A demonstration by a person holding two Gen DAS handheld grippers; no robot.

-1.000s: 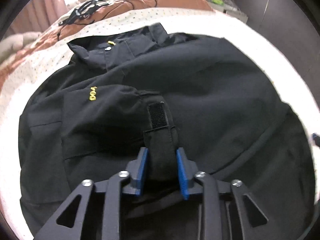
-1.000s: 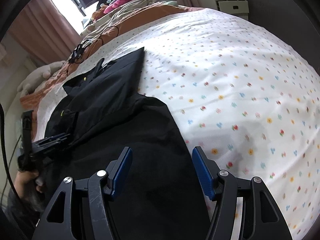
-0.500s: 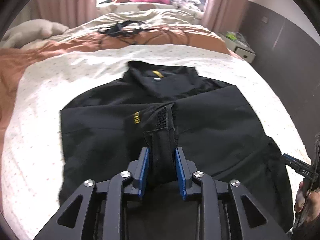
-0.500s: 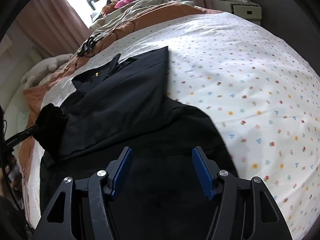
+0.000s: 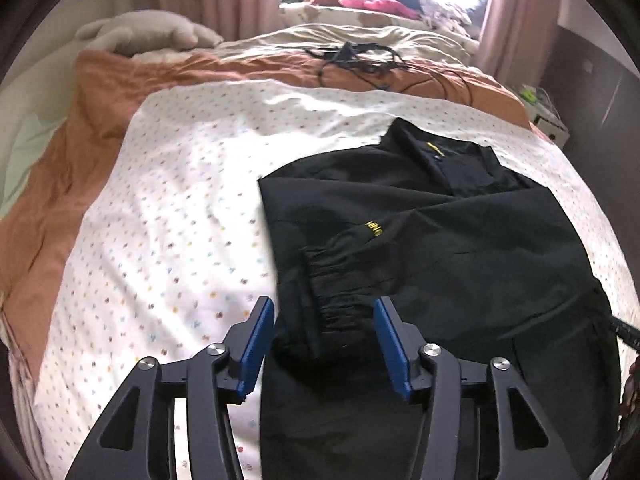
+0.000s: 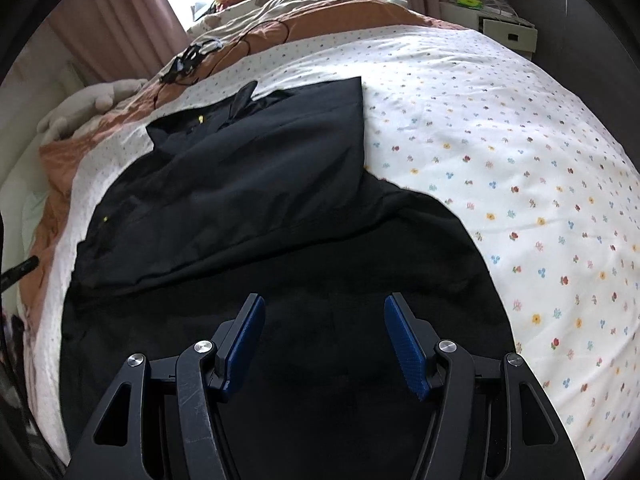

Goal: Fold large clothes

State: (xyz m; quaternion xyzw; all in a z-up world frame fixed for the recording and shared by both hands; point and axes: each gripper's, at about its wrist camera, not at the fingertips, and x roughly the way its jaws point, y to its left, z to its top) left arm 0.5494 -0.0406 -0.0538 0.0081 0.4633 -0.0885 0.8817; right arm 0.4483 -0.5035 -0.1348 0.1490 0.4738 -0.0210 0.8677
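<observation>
A black jacket (image 5: 460, 260) with small yellow lettering lies flat on the flowered bedsheet (image 5: 168, 208). One sleeve is folded across its front, and the gathered cuff (image 5: 340, 308) rests near the jacket's left edge. My left gripper (image 5: 324, 340) hovers over that cuff. Its jaws are opening, and the blue pads stand clear of the cloth on both sides. In the right wrist view the jacket (image 6: 248, 192) fills the left and middle. My right gripper (image 6: 324, 344) is open above the dark lower hem with nothing between its pads.
An orange blanket (image 5: 120, 92) lies at the head of the bed with black cables (image 5: 360, 58) on it. A pale plush toy (image 5: 136, 34) sits far left. A white box (image 6: 508, 32) stands beside the bed, and bare flowered sheet (image 6: 500, 140) spreads to the jacket's right.
My left gripper carried the sleeve cuff leftwards across the jacket and back, then spread its jaws and let the cuff go. The right gripper shifted a little and stayed open.
</observation>
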